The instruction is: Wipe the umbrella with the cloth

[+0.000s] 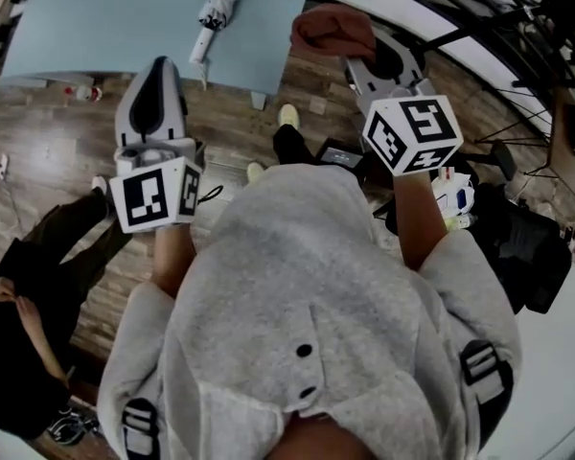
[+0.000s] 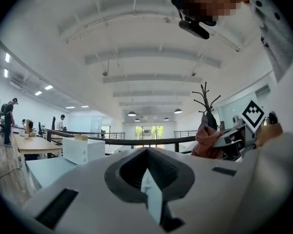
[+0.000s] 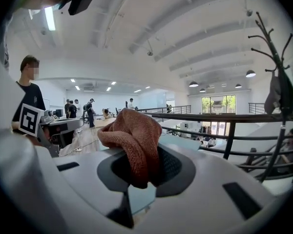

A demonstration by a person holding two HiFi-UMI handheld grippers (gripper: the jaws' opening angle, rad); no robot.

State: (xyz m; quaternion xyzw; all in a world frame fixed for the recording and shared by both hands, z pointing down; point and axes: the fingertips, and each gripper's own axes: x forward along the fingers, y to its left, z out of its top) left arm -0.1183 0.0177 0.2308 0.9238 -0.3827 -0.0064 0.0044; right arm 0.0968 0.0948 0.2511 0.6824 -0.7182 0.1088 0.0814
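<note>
My right gripper (image 3: 139, 177) is clamped on the rusty-red knitted cloth (image 3: 134, 135). My left gripper (image 2: 149, 179) is pressed together, with nothing in it. The folded grey umbrella (image 1: 220, 3) lies on the pale blue table (image 1: 96, 22), well ahead. I think wiping hasn't begun: next, cloth down past the table edge, through open air

Table: light blue top (image 1: 105, 17), shown at the upper edge of the head view.
Floor: wood planks (image 1: 38, 151), laid around the table.
Seated person: dark clothing (image 1: 29, 276), found at the left edge of the head view.
Coat rack: black, branched (image 3: 276, 57); a grey item is hung on it.
Railing: dark bars (image 3: 224, 117), run close to the rack.
White box: (image 2: 83, 150), set beside a wooden desk (image 2: 36, 144).
Bystanders: group (image 3: 73, 108), seen far down the room.
Ceiling lamps: round pendants (image 3: 250, 73), lit.
</note>
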